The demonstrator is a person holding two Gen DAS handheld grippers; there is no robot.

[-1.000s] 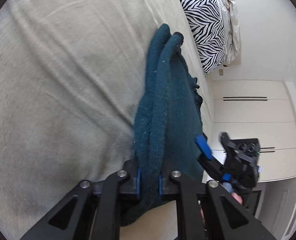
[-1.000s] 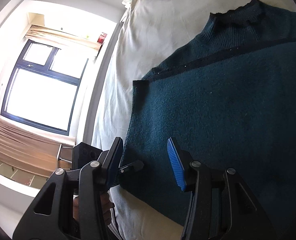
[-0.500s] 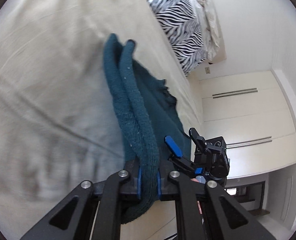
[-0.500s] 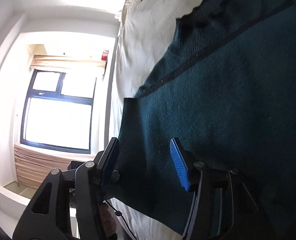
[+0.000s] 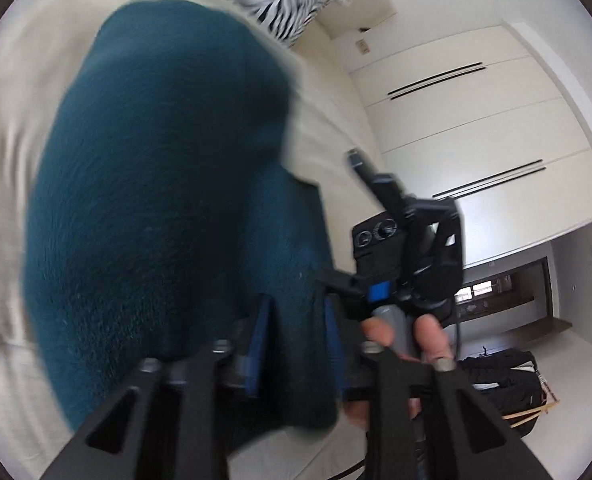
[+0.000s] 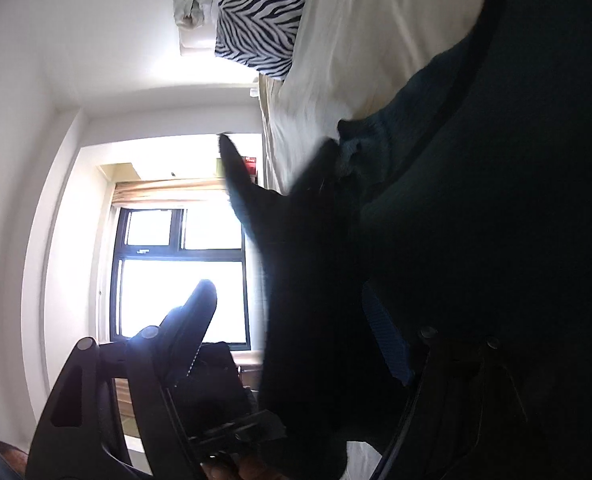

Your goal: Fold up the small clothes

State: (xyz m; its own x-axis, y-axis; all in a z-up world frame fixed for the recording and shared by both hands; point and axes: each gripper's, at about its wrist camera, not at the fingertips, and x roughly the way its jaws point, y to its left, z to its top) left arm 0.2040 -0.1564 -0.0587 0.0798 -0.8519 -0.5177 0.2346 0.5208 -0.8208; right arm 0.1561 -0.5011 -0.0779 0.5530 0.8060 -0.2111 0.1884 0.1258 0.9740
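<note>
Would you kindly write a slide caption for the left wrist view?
Left gripper holding a teal sweater above a beige bed, right gripper alongside.

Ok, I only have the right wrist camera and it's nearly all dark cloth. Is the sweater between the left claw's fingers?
Observer: Yes. On the left wrist camera the sweater is bunched between the left claw pads, though blur hides whether they are clamped.
Operator: And where is my right claw from that side?
Observer: The right claw is close beside the left claw, with white wardrobe doors behind it.
Operator: Is a hand showing on it?
Observer: Yes, the person's fingers wrap its grey handle.
</note>
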